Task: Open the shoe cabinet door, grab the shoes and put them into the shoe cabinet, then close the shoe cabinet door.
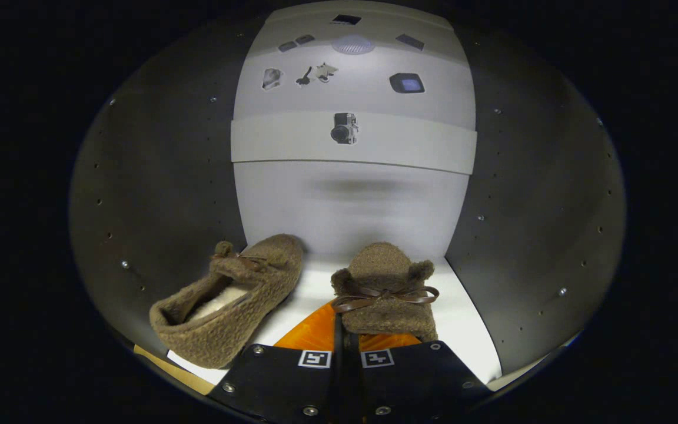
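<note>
Gripper (345,344) reaches into the shoe cabinet (156,176), dark side walls left and right, white back panel (351,200) far ahead, white floor (468,335) below. Fingers (315,335) orange, drawn close together with only a thin dark slit between them, and they look clamped on the heel end of the right shoe (385,288); the actual contact is hidden under the fuzzy fabric, so pinch is likely but not fully confirmed. Right shoe is a brown fuzzy slipper with a dark brown ribbon bow (383,296) across the top, toe pointing far toward the back panel, sitting just ahead of the fingers on the floor. Left shoe (230,294) same type, lies on the floor left of the fingers, apart from the right one, angled with its open heel near-left and toe far-right, pale lining visible inside. A white shelf (354,144) crosses the back higher up, with small dark items (344,128) on it, too small to identify.
</note>
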